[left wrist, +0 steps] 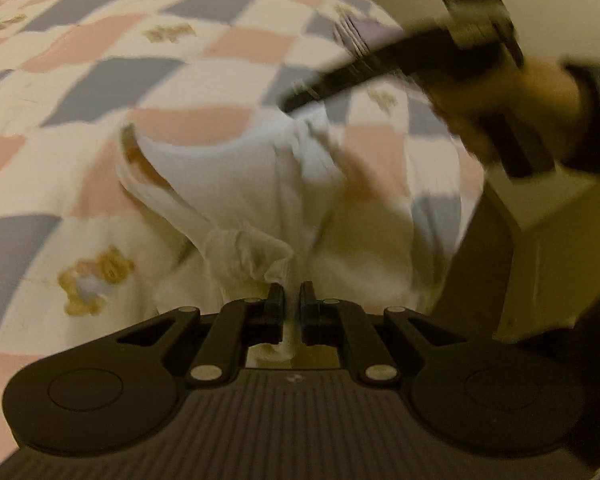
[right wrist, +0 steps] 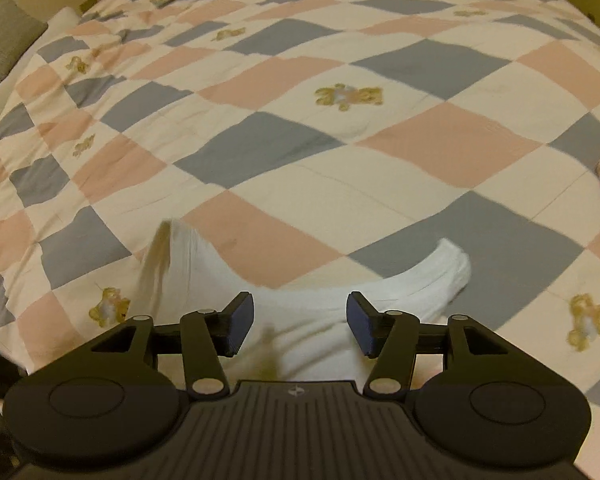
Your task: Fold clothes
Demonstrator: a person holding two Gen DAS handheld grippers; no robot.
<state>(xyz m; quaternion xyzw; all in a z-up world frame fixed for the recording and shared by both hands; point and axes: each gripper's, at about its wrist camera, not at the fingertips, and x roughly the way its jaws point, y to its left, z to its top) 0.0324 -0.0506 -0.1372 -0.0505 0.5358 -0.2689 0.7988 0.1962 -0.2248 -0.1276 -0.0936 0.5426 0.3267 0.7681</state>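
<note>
A white garment [left wrist: 236,184] is seen lying on a checked quilt [left wrist: 100,80], with a gathered edge of it pinched between the nearly closed fingers of the left gripper [left wrist: 292,304] — cloth shows in the narrow gap between the two black pads. From that pinch the fabric runs up toward 12 o'clock in the left wrist view, where its curved neckline or hem is laid open at about 10 o'clock. At 2 o'clock in the same view the right gripper [left wrist: 320,88] is caught in motion blur, held by a hand [left wrist: 500,116] in a dark sleeve; its tip is close above the garment. In the right wrist view the right gripper [right wrist: 300,324] is shown spread wide, nothing between its blue pads [right wrist: 242,322], and the garment [right wrist: 312,316] is seen just beyond and beneath them, one corner reaching out toward 2 o'clock and a blurred flap lifted at 10 o'clock. The quilt [right wrist: 340,152] — pink, grey and cream squares with small bears — fills the rest, and a grey cushion [right wrist: 4,36] is seen at 10 o'clock by the bed's edge.
</note>
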